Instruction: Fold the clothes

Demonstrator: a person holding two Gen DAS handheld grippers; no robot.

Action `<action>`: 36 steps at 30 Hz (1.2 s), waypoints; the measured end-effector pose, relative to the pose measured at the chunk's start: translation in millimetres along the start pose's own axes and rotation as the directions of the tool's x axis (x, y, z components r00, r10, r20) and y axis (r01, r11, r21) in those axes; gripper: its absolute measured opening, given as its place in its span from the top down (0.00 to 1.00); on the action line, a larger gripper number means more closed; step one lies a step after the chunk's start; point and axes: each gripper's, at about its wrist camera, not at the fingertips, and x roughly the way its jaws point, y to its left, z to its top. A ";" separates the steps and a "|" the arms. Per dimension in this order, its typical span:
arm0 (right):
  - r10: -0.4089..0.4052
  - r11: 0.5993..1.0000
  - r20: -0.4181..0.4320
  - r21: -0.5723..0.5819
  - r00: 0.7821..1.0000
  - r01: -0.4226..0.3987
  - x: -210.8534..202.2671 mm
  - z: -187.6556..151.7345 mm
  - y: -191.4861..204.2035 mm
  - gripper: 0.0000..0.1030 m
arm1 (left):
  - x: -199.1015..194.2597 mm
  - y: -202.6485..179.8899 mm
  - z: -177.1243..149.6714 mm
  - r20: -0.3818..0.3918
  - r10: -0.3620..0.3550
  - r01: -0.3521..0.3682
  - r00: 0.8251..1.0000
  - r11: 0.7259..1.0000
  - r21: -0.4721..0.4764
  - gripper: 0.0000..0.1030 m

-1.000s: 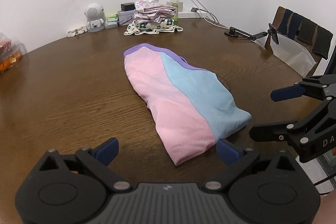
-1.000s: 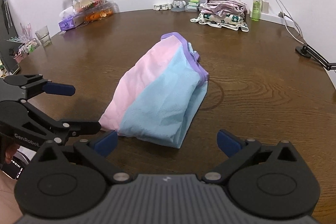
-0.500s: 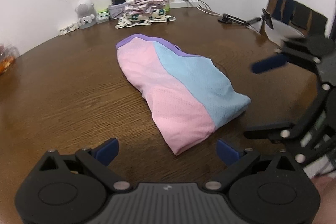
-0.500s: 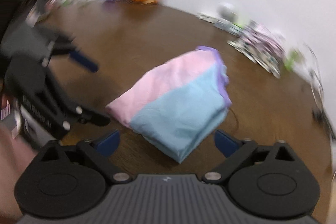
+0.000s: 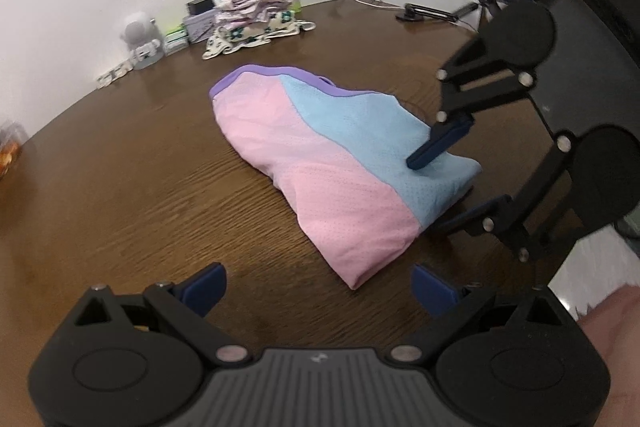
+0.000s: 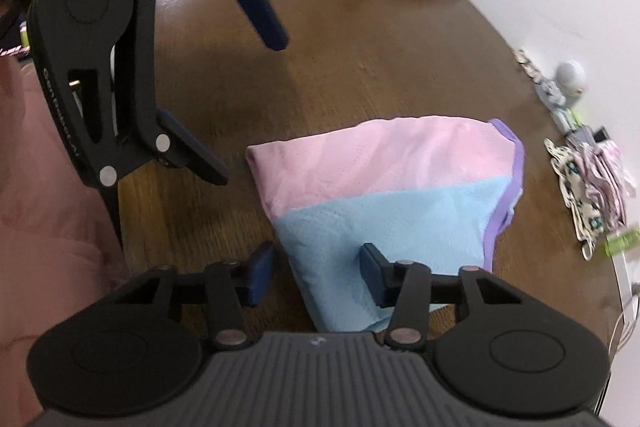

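We had the pink and blue garment [image 5: 320, 163] lying folded near the middle of the round wooden surface [image 5: 120, 187], with a pile of folded clothes [image 5: 256, 15] well apart at the far edge. Our right tongs [image 6: 316, 277] straddled the blue corner nearest us, one finger on top of the cloth and one at its edge. They had just been closing, with that corner between them, but we could not tell whether the pads were pressing yet. Our left tongs [image 5: 316, 287] stood wide open and empty, just short of the pink end.

To do this step well, we judged that the right tongs should take every layer of the corner before lifting, while the left took the pink end, so the fold would come over square.

A second earlier the right tongs had stood wide open, clear of the garment at its side; now they were rolled over and on the corner. The garment itself had not shifted.
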 end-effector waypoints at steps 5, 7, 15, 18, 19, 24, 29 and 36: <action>0.031 0.999 -0.029 -0.013 0.999 -0.032 4.7 5.0 -8.7 0.60 | 1.2 -0.2 6.5 0.001 -0.006 0.006 1.000 0.998 0.070 0.04; 0.039 0.999 -0.033 -0.012 0.999 -0.040 5.6 6.4 -9.4 0.64 | 2.0 0.1 9.3 0.001 -0.013 0.013 1.000 0.996 0.090 0.04; 0.063 0.998 -0.046 -0.020 0.997 -0.064 7.5 10.6 -10.0 0.74 | 9.7 -0.3 16.6 -0.024 -0.042 0.045 0.999 0.984 0.175 0.09; 0.075 0.997 -0.051 -0.015 0.996 -0.076 8.6 11.5 -13.2 0.74 | 13.2 -0.8 18.3 -0.047 -0.054 0.064 0.997 0.972 0.225 0.11; 0.075 0.997 -0.053 -0.015 0.996 -0.076 9.1 11.8 -13.2 0.75 | 14.5 -0.8 19.0 -0.054 -0.054 0.065 0.997 0.968 0.244 0.11; 0.072 0.997 -0.053 -0.023 0.996 -0.073 11.9 12.9 -14.0 0.85 | 19.1 1.3 23.7 -0.065 -0.043 0.061 0.997 0.948 0.312 0.11; 0.126 0.991 -0.037 0.061 0.991 -0.123 10.7 14.7 -29.9 0.92 | 23.5 1.4 28.2 -0.055 -0.041 0.057 0.998 0.938 0.342 0.11; 0.246 0.940 -0.010 0.245 0.969 -0.236 9.4 15.7 -69.0 0.93 | 34.3 -7.1 28.6 -0.052 -0.018 0.039 0.998 0.902 0.430 0.13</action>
